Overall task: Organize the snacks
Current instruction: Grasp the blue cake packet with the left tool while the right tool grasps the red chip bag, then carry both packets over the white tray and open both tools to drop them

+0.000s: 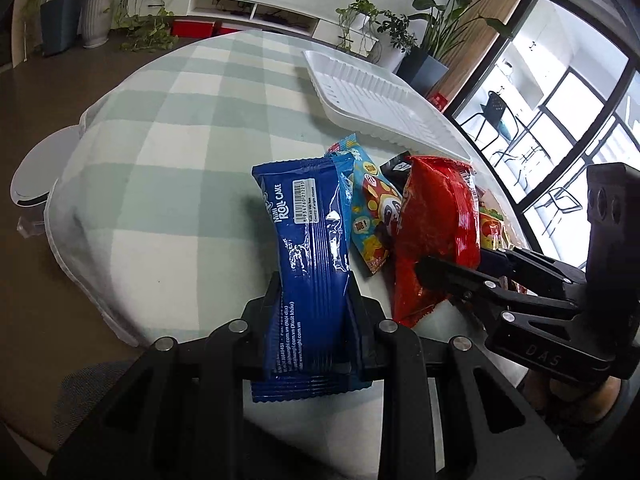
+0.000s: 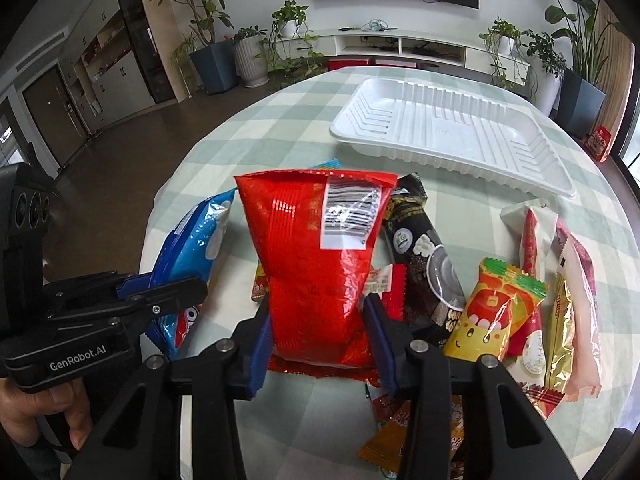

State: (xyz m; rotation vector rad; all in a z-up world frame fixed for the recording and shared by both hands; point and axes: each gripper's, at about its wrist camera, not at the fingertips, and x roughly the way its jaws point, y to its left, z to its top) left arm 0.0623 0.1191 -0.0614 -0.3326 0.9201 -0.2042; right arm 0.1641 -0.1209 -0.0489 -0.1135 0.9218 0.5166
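Left tool (image 1: 314,292): its two fingers are pinching the blue roll cake pack (image 1: 308,248) across its lower half; in the right wrist view this tool (image 2: 176,292) is showing at the left edge, with the blue pack (image 2: 192,256) between its fingers.
Blue roll cake pack: it is lying lengthwise along the tool's fingers, barcode side up, with its far end pointing toward the white tray (image 1: 384,100); whether it is resting on the bench (image 1: 180,128) or hanging clear cannot be told.
Right tool (image 2: 316,320): its blue-padded fingers are pinching the red snack bag (image 2: 316,256) at its lower part, the bag creasing inward at the grip; in the left wrist view this tool (image 1: 452,272) is reaching in from the right and gripping the same red bag (image 1: 436,236).
Red snack bag: it is standing with its barcode label facing the camera, just beside the blue pack and over the pile of other snacks.
Snack pile: a black packet (image 2: 424,248) is lying just behind and right of the red bag; a yellow-and-orange packet (image 2: 492,312) and a long pink-and-gold packet (image 2: 576,320) are lying further right, overlapping one another.
White tray: it is sitting on the far part of the bench beyond the snacks, apart from them.
Bench: it is carrying a green-and-white checked cloth under all the items.
Hand (image 2: 44,412): it is gripping the left tool's handle at the lower left of the right wrist view.
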